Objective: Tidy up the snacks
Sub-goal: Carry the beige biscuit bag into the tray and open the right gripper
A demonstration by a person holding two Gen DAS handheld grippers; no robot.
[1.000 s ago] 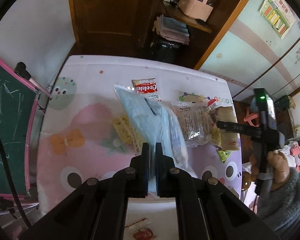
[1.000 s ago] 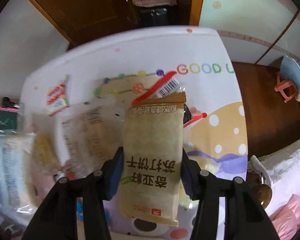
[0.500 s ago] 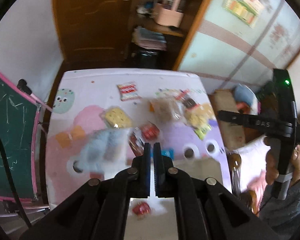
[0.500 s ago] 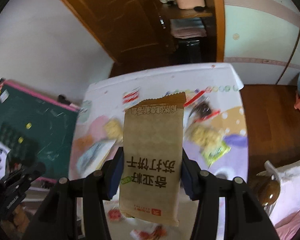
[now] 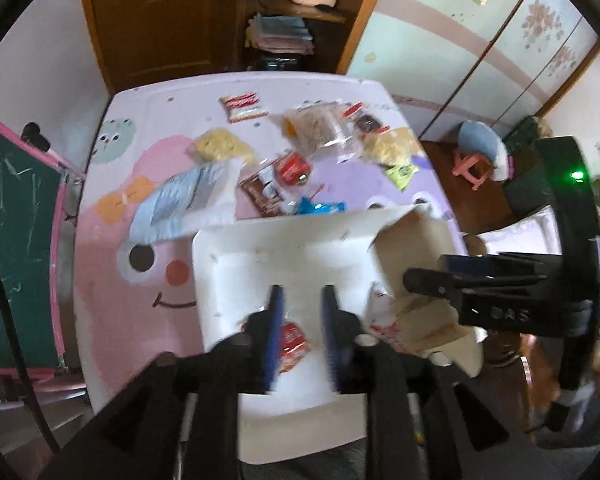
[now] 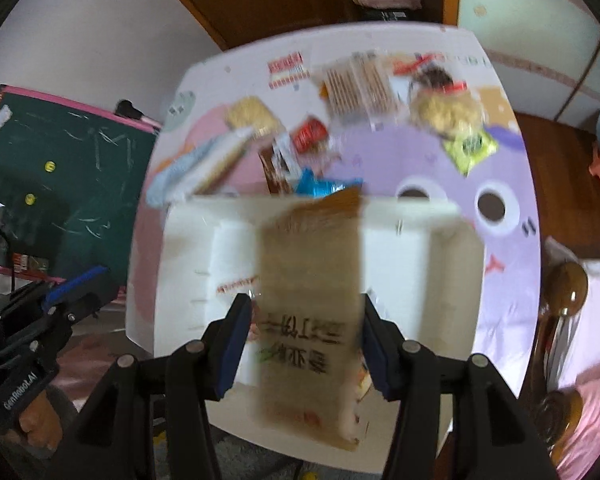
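Tan cracker packet (image 6: 310,300), upright and blurred, above the white tray (image 6: 420,264). A small red snack (image 5: 292,338) lies in the tray. Loose snacks (image 5: 260,168) are scattered on the desk (image 5: 112,280) beyond.

The white tray (image 5: 220,280) at the near edge of the table (image 5: 112,280) has open floor on its left half, with only a small red packet (image 5: 292,340) lying near its near side. Its right half is taken up by a brown cracker packet (image 6: 312,280) and the right gripper (image 6: 306,344) around it. To the left of the tray the pink mat is bare and gives a wide way in. Just beyond the tray's far rim, snacks crowd the middle: a pale blue bag (image 5: 180,204), a brown bar (image 5: 262,192) and a blue wrapper (image 5: 320,208). The far left corner is clear. A green chalkboard (image 5: 8,240) stands close along the table's left side.
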